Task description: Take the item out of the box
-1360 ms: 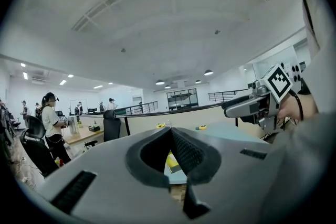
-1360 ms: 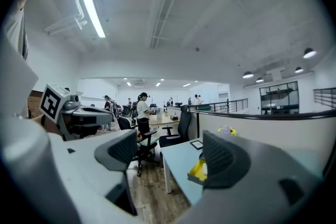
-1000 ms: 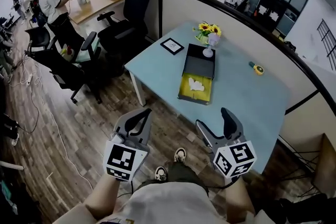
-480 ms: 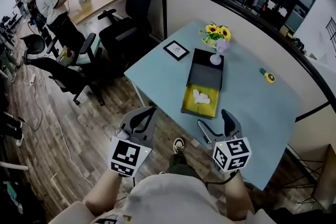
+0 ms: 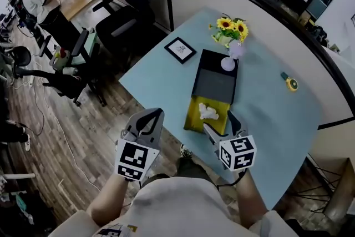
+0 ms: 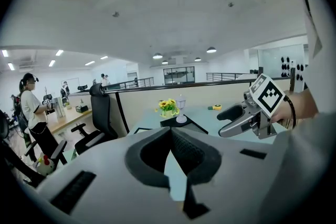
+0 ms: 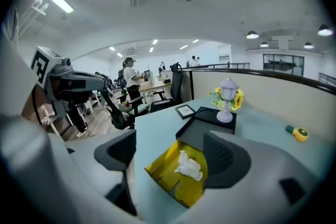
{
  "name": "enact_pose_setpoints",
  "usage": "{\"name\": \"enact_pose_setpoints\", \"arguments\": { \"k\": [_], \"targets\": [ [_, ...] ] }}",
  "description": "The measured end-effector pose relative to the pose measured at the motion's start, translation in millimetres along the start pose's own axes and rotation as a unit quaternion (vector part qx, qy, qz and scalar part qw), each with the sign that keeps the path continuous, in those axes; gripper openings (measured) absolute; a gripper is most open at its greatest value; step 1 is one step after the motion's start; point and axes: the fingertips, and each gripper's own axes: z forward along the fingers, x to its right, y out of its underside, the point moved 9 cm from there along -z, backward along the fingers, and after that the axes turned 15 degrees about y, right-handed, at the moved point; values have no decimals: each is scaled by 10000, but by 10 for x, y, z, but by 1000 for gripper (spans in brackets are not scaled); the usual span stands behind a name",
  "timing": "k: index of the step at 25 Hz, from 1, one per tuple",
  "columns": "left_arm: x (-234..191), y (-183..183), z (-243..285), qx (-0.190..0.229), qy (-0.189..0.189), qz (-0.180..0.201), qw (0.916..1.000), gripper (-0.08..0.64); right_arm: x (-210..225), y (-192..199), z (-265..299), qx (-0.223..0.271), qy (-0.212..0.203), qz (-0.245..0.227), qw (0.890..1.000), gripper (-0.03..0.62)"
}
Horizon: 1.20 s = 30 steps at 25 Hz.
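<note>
An open box (image 5: pixel 206 115) with a yellow inside lies at the near edge of the light blue table (image 5: pixel 272 114); its dark lid (image 5: pixel 214 81) lies flat beyond it. A crumpled white item (image 5: pixel 208 112) rests in the yellow part, also seen in the right gripper view as the white item (image 7: pixel 188 165) in the box (image 7: pixel 167 178). My right gripper (image 5: pixel 219 121) stands open just short of the box, holding nothing; the item shows between its jaws (image 7: pixel 173 157). My left gripper (image 5: pixel 157 114) hangs left of the box off the table edge, its jaws closed together and empty (image 6: pixel 170 132).
On the table stand a small picture frame (image 5: pixel 180 50), a sunflower pot (image 5: pixel 229 29), a white lamp ornament (image 5: pixel 228 61) on the lid's far end and a yellow tape measure (image 5: pixel 290 83). A partition wall (image 5: pixel 266 25) backs the table. Office chairs (image 5: pixel 119 25) stand left.
The table and box have come nearer in the head view. Both grippers have moved forward; the right one now reaches the near end of the box. Jaw states look unchanged.
</note>
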Motion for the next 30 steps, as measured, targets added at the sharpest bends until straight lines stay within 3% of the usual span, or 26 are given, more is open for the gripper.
{"name": "enact_pose_setpoints", "arguments": {
  "k": [8, 17, 23, 30],
  "targets": [
    [-311, 323, 813, -730, 250, -277, 9966, 5, 278, 243, 813, -821, -229, -157, 9962, 410],
    [-490, 705, 1307, -1391, 434, -502, 9881, 5, 329, 539, 1363, -1501, -335, -476, 9870, 414],
    [-657, 949, 1501, -1675, 605, -598, 9822, 5, 225, 795, 1623, -2148, -396, -868, 9720, 417],
    [-870, 1255, 1583, -1989, 964, -677, 9729, 5, 102, 1000, 1828, -2612, 0, -1438, 9545, 400]
  ]
}}
